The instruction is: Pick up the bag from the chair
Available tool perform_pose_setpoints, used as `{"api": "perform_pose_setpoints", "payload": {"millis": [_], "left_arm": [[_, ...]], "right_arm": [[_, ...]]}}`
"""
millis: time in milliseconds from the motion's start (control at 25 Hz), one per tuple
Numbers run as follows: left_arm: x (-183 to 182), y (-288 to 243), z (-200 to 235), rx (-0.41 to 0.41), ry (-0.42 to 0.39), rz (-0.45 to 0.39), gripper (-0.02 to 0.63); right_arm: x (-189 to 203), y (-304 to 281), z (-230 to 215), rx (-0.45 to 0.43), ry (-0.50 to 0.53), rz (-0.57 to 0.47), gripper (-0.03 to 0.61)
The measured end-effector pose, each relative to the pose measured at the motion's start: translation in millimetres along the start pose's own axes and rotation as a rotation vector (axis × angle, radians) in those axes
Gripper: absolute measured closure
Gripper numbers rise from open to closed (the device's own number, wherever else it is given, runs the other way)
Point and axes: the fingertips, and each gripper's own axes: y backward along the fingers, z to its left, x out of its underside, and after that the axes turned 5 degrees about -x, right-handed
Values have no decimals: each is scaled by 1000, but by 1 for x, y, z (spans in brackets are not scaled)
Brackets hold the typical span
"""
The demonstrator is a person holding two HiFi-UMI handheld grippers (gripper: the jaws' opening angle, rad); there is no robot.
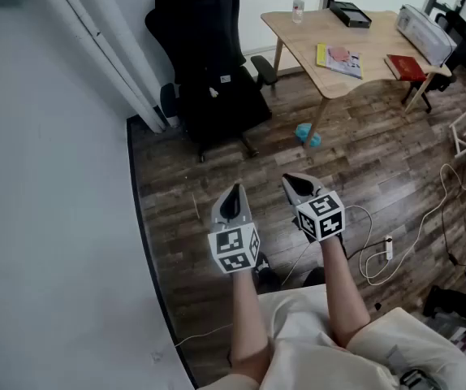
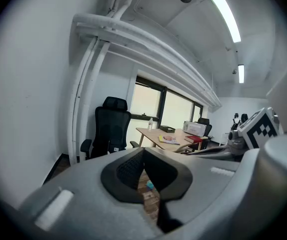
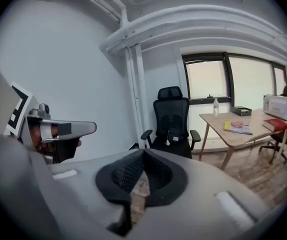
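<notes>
**A:** How do your tongs stand at this moment?

**B:** Both are clenched and hold nothing. The left tongs (image 1: 234, 192) have the two jaws pressed together. In the left gripper view, the left tongs (image 2: 144, 156) show only floor boards through the small gap under the pads. The right tongs (image 1: 291, 182) are the same. In their own view, the right tongs (image 3: 142, 158) have the jaws together and empty. I hold them side by side over the wooden floor (image 1: 217, 177), both tipped a little downward, toward the chair (image 1: 200, 23).

**A:** And where is the bag?

**B:** The bag (image 1: 221, 84) is on the seat of that black office chair, against the backrest. It is dark like the chair, so its outline is hard to separate, but a small white tag shows on it. The chair stands close to the white wall (image 1: 46, 177) and well apart from both tongs.

**A:** What is around it?

**B:** To the right of the chair is a wooden table (image 1: 371, 43). It carries a bottle (image 1: 298, 6), a yellow book (image 1: 340, 60) and a red book (image 1: 406, 67). A teal object (image 1: 308, 135) lies on the floor near a table leg. A white cable (image 1: 389, 249) lies to the right of my right tongs.
</notes>
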Motion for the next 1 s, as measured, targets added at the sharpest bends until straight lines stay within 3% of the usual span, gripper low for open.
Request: {"api": "perform_pose_setpoints", "payload": {"millis": [200,400,680,1000], "left_arm": [[-7,-34,22,21,58,0,607],[-9,-67,20,30,41,19,607],[-24,-142,29,-38,30,40,607],[-87,-258,36,-102,55,27,607]], "right_arm": [[-13,-28,-20,51,-13,5,578],[-28,-45,-43,40,-68,-52,579],[-50,-96,-103,8,-100,-35,578],[-138,-170,-186,-112,-178,-106,578]]}}
